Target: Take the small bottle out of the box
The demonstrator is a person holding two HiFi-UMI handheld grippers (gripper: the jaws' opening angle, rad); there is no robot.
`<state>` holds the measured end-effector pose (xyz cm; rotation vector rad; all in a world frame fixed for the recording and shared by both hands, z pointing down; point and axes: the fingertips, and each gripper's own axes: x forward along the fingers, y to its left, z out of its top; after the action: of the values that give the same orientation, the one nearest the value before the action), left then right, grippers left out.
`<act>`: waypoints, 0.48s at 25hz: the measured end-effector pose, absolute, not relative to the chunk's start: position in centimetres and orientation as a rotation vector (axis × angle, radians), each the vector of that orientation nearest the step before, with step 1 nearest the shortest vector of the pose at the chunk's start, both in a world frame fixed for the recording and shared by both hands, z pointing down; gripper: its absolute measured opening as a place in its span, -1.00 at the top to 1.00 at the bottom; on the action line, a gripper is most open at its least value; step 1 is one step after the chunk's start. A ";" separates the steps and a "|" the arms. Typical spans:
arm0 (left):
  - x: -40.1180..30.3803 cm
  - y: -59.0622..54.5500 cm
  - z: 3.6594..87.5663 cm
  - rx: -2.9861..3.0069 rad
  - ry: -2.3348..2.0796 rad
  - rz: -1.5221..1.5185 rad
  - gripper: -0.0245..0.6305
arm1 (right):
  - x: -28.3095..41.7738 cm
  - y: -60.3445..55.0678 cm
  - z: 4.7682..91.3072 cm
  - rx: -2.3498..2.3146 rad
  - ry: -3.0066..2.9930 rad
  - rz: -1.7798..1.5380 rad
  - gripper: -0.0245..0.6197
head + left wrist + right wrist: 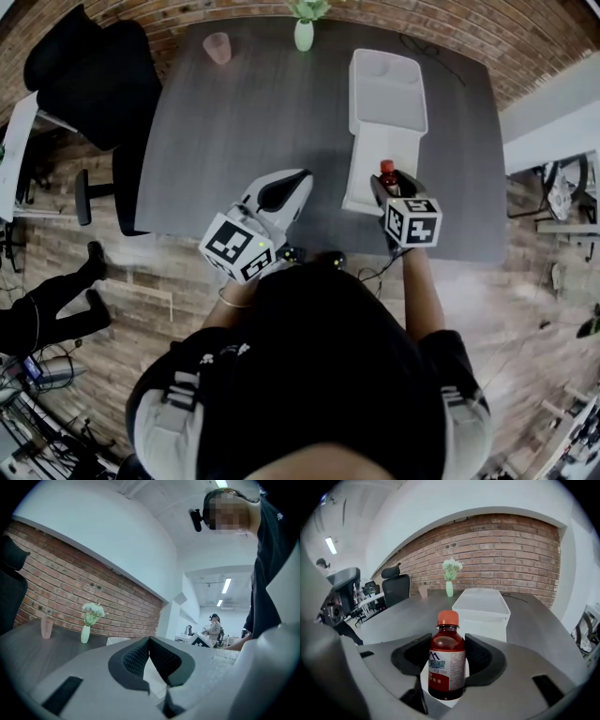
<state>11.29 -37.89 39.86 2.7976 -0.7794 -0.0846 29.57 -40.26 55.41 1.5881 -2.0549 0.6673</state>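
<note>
The small bottle [447, 666] holds dark red liquid and has an orange-red cap and a white label. My right gripper [449, 660] is shut on it, with a black pad on each side of its body. In the head view the bottle [387, 171] stands upright in the right gripper [392, 187] over the near end of the long white box [367, 150]. The box [482, 603] stretches away behind the bottle. My left gripper [281, 191] hovers left of the box, its pads meeting at the tips with nothing between them [149, 641].
A pink cup [217, 47] and a pale green vase with flowers [304, 33] stand at the far edge of the grey table [244, 131]. A black office chair [94, 75] sits off the table's left side. A brick wall runs behind the table.
</note>
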 end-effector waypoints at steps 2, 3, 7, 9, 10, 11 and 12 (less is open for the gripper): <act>12.0 -37.8 39.9 2.806 -0.753 -0.078 0.92 | 29.8 -39.9 53.8 1.640 -2.083 0.646 0.24; 12.3 -37.8 39.9 2.809 -0.740 -0.075 0.92 | 30.0 -39.7 52.9 1.667 -2.097 0.634 0.24; 13.3 -37.7 39.7 2.825 -0.695 -0.068 0.92 | 30.0 -38.9 49.2 1.754 -2.161 0.522 0.24; 13.8 -37.6 39.5 2.835 -0.672 -0.061 0.92 | 29.8 -38.3 47.4 1.774 -2.179 0.431 0.24; 14.1 -37.5 39.5 2.840 -0.660 -0.058 0.92 | 29.7 -38.0 46.7 1.784 -2.187 0.400 0.24; 14.4 -37.4 39.4 2.844 -0.649 -0.056 0.92 | 29.6 -37.7 46.0 1.794 -2.198 0.381 0.24; 14.6 -37.3 39.4 2.849 -0.640 -0.055 0.92 | 29.5 -37.4 45.3 1.803 -2.213 0.371 0.24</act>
<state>14.60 -37.26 39.35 2.8489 -0.6397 -0.0552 29.54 -37.40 45.34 1.8035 -2.2126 0.3706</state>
